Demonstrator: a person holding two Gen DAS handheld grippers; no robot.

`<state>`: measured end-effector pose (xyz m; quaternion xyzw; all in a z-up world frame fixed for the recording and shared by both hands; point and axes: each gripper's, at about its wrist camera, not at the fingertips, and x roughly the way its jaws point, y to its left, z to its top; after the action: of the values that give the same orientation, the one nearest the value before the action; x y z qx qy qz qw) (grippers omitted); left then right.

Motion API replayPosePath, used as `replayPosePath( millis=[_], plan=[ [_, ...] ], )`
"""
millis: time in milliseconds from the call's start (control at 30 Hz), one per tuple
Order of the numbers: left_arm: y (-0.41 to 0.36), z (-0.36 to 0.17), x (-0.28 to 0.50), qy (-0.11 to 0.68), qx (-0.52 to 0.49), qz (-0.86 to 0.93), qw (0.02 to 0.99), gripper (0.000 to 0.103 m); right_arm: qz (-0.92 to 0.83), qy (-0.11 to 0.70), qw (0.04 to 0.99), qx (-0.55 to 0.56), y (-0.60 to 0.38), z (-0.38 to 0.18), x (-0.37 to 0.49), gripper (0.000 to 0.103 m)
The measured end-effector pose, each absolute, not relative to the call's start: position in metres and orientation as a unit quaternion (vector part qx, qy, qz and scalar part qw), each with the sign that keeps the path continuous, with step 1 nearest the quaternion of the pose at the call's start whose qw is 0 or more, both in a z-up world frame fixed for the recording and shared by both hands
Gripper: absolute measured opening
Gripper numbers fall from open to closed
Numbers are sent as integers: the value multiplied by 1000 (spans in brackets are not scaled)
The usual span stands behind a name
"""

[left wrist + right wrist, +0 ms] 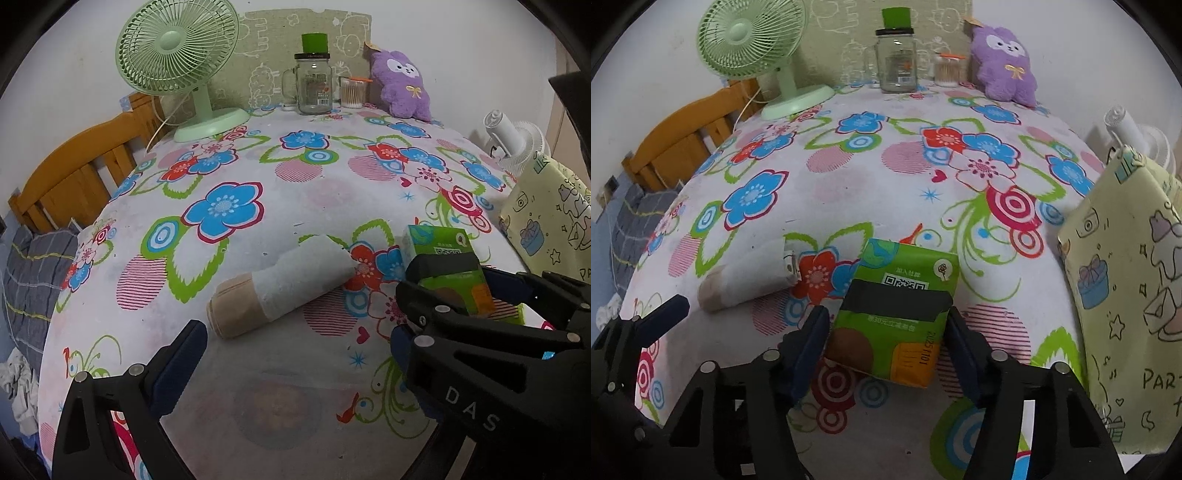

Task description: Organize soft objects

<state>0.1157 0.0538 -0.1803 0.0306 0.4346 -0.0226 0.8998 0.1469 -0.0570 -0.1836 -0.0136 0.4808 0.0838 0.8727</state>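
Observation:
A green tissue pack (pixel 897 314) lies on the flowered tablecloth (pixel 849 192) at the front right. My right gripper (pixel 886 343) is shut on it, one pad pressing on each long side; in the left wrist view the same pack (pixel 447 269) sits in those black jaws. Left of the pack lies a rolled white and beige cloth (pixel 291 284), also seen as the roll (pixel 746 284) in the right wrist view. My left gripper (pixel 295 332) stands wide open just in front of the roll, not touching it. A purple plush toy (pixel 402 85) leans at the back.
A yellow cartoon gift bag (pixel 1126 295) stands at the right edge, a white handheld fan (pixel 506 136) behind it. At the back are a green desk fan (pixel 177 62), a glass jar (pixel 314 85) and a cotton swab box (pixel 351 92). A wooden bed frame (pixel 74 177) lies left.

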Motion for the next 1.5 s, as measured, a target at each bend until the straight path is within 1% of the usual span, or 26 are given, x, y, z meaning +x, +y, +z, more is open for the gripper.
replayPosePath(
  millis=[33, 300, 567, 867, 933, 967, 1067, 1167, 1233, 1300, 1433, 1500],
  plan=[
    [53, -180, 116, 435, 31, -22, 900, 100, 86, 479, 873, -14, -57, -184, 147, 58],
    [51, -173, 114, 424, 39, -13, 905, 100, 95, 472, 876, -7, -61, -177, 145, 52],
    [69, -170, 124, 419, 47, 29, 906, 100, 106, 467, 878, 1, -58, -168, 146, 51],
    [69, -178, 144, 418, 60, 16, 906, 100, 110, 468, 877, -3, -49, -168, 156, 51],
    [69, -179, 147, 418, 57, 12, 906, 97, 108, 469, 876, -4, -48, -169, 160, 51],
    [70, -179, 149, 420, 50, 9, 906, 94, 106, 470, 876, -5, -48, -169, 162, 51],
    [71, -182, 156, 429, 31, -1, 903, 91, 100, 472, 876, -4, -49, -169, 165, 51],
    [71, -186, 160, 441, 20, -14, 897, 82, 96, 473, 876, -12, -47, -169, 169, 52],
    [72, -186, 160, 442, 12, -22, 897, 79, 95, 474, 876, -12, -45, -170, 170, 52],
    [73, -185, 160, 443, 5, -29, 896, 74, 94, 474, 876, -11, -44, -170, 172, 52],
    [73, -185, 160, 443, -3, -35, 896, 69, 94, 475, 875, -7, -42, -171, 174, 52],
    [72, -184, 160, 442, -2, -41, 896, 60, 94, 475, 875, -7, -41, -171, 175, 52]
  ],
)
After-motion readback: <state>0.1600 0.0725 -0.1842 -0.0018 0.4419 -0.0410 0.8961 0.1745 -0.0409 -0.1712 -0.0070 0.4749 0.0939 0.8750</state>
